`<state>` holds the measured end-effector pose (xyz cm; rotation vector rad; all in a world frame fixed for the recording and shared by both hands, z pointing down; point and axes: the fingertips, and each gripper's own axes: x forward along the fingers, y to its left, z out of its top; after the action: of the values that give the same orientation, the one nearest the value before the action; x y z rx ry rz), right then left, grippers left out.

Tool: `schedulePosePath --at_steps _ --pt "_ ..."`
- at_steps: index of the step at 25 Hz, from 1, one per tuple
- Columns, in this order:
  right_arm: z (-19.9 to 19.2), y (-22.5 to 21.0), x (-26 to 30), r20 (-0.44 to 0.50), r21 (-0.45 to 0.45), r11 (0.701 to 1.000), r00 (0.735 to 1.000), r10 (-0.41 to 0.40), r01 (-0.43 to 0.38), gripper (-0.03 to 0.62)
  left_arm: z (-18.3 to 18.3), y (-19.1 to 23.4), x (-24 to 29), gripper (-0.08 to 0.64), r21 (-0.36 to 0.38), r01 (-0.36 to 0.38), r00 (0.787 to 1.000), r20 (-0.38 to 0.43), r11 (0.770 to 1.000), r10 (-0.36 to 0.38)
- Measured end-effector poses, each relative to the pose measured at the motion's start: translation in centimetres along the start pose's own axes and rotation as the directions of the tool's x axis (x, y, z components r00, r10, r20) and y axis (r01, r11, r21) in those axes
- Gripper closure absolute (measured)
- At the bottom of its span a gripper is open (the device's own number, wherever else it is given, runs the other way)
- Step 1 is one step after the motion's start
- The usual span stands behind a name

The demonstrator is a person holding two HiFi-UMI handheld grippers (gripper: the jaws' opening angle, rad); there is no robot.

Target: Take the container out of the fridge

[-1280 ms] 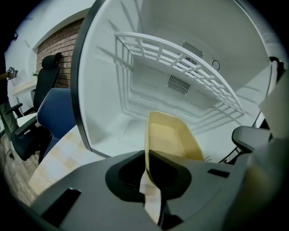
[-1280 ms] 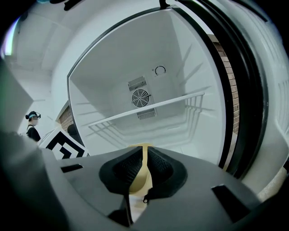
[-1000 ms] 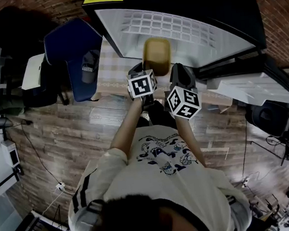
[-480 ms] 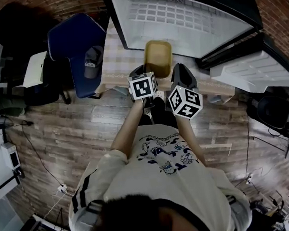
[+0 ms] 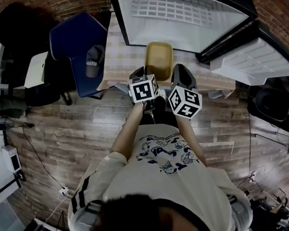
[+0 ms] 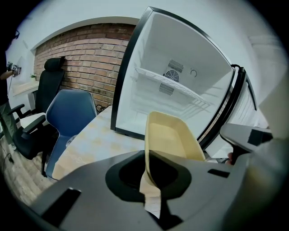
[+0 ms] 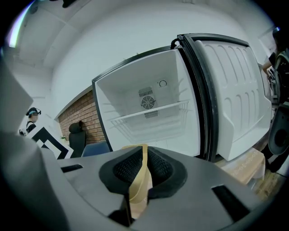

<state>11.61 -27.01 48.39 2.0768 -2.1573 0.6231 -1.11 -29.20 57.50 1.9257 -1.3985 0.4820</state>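
Yellow container (image 5: 158, 60) held outside the open fridge (image 5: 176, 15) by both grippers
The left gripper (image 6: 150, 169) and right gripper (image 7: 137, 176) each pinch its near rim, jaws narrowed onto the thin wall. It hangs over the table (image 5: 115, 65), just in front of the fridge, whose wire shelf (image 6: 171, 88) is bare. Removal appears done; setting it down seems all that remains

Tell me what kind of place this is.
Likely an office or workroom rather than a kitchen: a brick wall, a black office chair beside a blue chair, and a small fridge standing open on a table.
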Motion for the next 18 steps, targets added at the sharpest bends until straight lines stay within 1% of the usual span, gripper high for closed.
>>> schedulePosePath --at_steps 9,18 --pt "-0.6 0.1 -1.4 0.002 -0.003 1.0 1.0 -0.012 0.012 0.541 -1.3 0.1 -1.4 0.526 0.012 -0.004 1.0 -0.005 1.0 0.004" --pt "-0.3 0.0 -2.1 0.022 -0.02 0.999 0.999 -0.028 0.028 0.543 -1.4 0.0 -1.7 0.526 0.019 -0.006 1.0 -0.003 1.0 0.006"
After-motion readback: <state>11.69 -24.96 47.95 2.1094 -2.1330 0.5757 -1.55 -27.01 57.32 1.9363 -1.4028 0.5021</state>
